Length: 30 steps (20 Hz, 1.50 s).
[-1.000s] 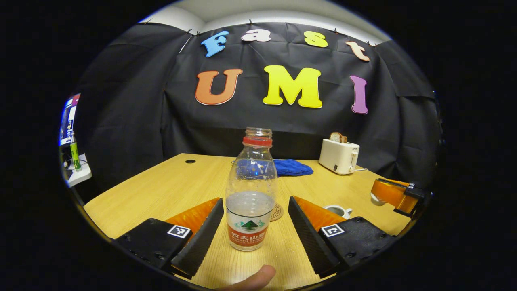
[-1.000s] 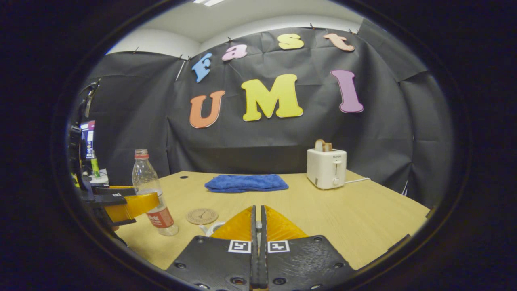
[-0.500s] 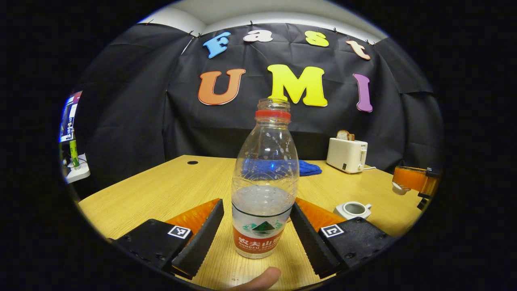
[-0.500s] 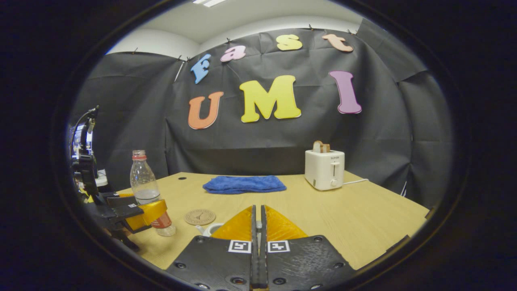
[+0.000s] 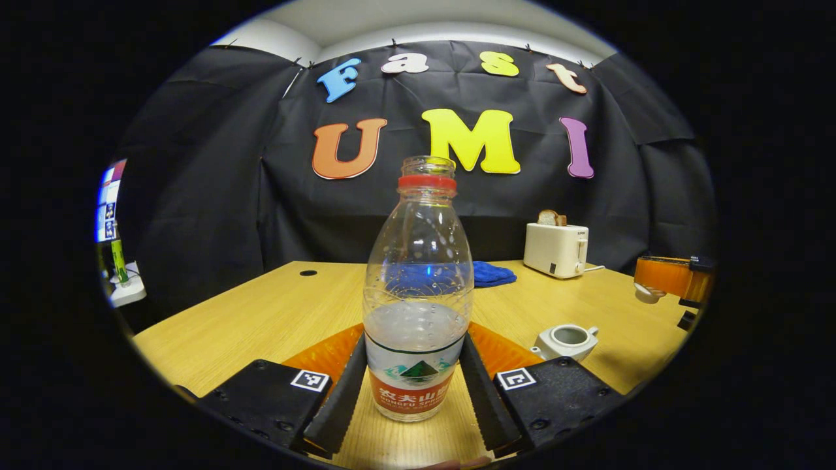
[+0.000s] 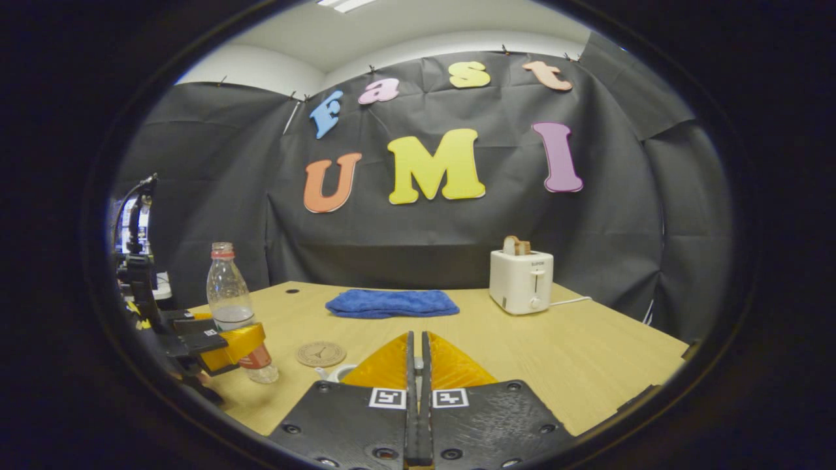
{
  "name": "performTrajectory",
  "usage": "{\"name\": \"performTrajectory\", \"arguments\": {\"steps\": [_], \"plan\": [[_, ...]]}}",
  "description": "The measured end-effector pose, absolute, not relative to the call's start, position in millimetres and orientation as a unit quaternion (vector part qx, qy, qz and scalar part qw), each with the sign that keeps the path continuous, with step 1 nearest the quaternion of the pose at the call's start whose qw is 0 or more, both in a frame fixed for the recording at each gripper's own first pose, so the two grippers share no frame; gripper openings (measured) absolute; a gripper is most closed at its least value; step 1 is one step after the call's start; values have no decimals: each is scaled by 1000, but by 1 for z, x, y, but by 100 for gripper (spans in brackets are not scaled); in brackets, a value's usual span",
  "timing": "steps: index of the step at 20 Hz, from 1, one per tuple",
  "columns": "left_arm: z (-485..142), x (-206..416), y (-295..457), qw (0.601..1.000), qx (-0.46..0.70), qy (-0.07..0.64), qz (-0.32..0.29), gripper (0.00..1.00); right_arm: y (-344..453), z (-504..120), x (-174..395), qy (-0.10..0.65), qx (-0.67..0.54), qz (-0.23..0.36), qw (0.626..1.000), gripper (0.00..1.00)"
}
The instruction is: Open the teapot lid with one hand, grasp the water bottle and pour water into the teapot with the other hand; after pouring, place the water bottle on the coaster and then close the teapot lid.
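Between the left gripper's [image 5: 411,391] clamping jaws stands a clear, uncapped, half-full water bottle [image 5: 418,287].

Uncapped half-full water bottle [image 5: 418,307] upright; teapot [image 5: 567,339] lidless.

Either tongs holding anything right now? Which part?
Left tongs clamp the water bottle low on its labelled body. Right tongs are shut; what they hold cannot be told.

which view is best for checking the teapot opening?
Left gripper view. The teapot sits clear on the table to the right of the water bottle, its round opening visible with no lid on. In the right gripper view only a sliver of its rim shows behind the right tool.
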<state>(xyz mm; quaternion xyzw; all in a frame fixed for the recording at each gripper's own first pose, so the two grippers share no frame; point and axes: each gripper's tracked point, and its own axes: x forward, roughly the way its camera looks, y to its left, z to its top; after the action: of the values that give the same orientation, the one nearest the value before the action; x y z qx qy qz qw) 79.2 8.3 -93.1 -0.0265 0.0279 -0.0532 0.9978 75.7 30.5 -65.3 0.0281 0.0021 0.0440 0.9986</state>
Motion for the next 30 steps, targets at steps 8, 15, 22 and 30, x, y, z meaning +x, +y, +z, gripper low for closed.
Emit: {"name": "performTrajectory", "arguments": {"steps": [8,15,22,30], "plan": [[-89,74,13,995,83,45,-24,77,10,-65,80,12,25,26,999,0],[-96,84,16,963,261,63,-4,77,-16,-71,87,25,36,1,999,0],[-97,93,18,916,392,88,3,77,-34,-72,88,34,33,-17,999,0],[-90,89,-1,824,561,85,-5,76,-47,-59,82,18,23,-24,999,0]]}}
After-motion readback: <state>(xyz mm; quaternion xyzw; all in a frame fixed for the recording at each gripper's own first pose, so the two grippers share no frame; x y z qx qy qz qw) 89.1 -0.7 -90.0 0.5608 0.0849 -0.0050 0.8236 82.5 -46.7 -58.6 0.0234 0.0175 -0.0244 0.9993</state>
